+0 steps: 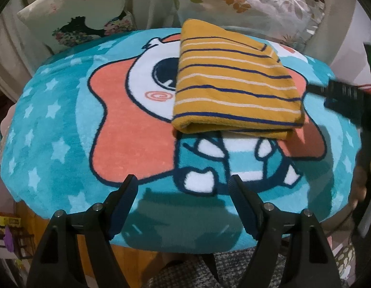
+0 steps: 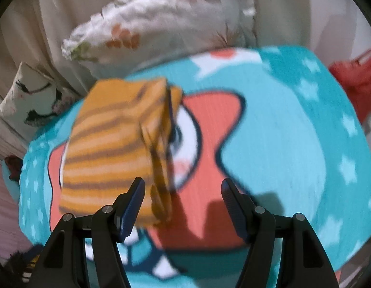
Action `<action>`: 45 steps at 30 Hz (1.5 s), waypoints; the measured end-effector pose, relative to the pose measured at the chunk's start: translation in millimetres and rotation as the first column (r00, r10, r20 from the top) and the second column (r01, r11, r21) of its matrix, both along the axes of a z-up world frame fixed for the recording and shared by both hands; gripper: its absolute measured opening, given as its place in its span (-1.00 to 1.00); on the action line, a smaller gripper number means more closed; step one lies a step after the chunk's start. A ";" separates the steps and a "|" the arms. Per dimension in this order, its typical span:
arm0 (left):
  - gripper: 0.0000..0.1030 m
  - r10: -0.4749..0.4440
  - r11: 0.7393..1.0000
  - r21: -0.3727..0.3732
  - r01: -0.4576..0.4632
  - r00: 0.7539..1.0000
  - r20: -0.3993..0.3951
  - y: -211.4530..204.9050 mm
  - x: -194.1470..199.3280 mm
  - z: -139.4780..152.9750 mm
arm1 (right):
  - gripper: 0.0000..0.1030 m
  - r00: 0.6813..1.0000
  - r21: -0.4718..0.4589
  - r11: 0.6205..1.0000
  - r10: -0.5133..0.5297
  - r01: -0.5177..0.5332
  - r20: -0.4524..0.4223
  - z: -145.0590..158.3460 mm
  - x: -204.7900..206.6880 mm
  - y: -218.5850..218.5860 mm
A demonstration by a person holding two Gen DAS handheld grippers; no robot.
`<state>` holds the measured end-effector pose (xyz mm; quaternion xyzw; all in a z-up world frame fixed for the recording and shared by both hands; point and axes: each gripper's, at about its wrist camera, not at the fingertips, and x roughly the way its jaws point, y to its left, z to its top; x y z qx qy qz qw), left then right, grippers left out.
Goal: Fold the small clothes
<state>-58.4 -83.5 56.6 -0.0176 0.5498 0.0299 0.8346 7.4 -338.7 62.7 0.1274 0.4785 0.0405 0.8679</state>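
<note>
A mustard-yellow garment with navy and white stripes lies folded into a compact stack on a teal cartoon mat. My left gripper is open and empty, near the mat's front edge, well short of the garment. In the right wrist view the same garment sits left of centre, blurred, with its layered edge facing right. My right gripper is open and empty, just past the garment's near right corner. The right gripper's dark body shows at the right edge of the left wrist view, beside the garment.
The mat has an orange star and cartoon figure. Two floral pillows and beige curtains stand behind it. A red item lies at the far right. An orange wooden edge shows below the mat's front.
</note>
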 end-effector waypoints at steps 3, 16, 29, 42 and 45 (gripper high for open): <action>0.49 0.035 0.999 0.005 -0.035 0.999 0.005 8.0 1.2 2.3 | 0.37 0.998 -0.013 0.999 0.032 -0.031 0.056 10.9 26.1 9.3; 0.49 0.113 0.994 -0.001 -0.114 0.989 0.094 27.0 -3.5 18.6 | 0.33 0.993 -0.183 0.976 0.117 -0.114 0.005 -27.1 98.4 40.4; 0.70 0.226 0.970 -0.027 -0.241 0.857 0.463 41.1 -4.6 106.9 | 0.37 0.978 -0.179 0.981 0.112 -0.080 0.178 34.3 8.0 19.9; 1.00 0.167 0.868 0.127 -0.480 0.523 0.836 23.4 -50.2 222.0 | 0.50 0.927 -0.244 0.970 0.092 0.000 0.363 81.2 -59.1 -2.7; 1.00 0.153 0.915 0.114 -0.388 0.594 0.790 21.1 -42.2 229.8 | 0.50 0.934 -0.217 0.976 0.102 -0.028 0.341 74.0 -58.7 0.7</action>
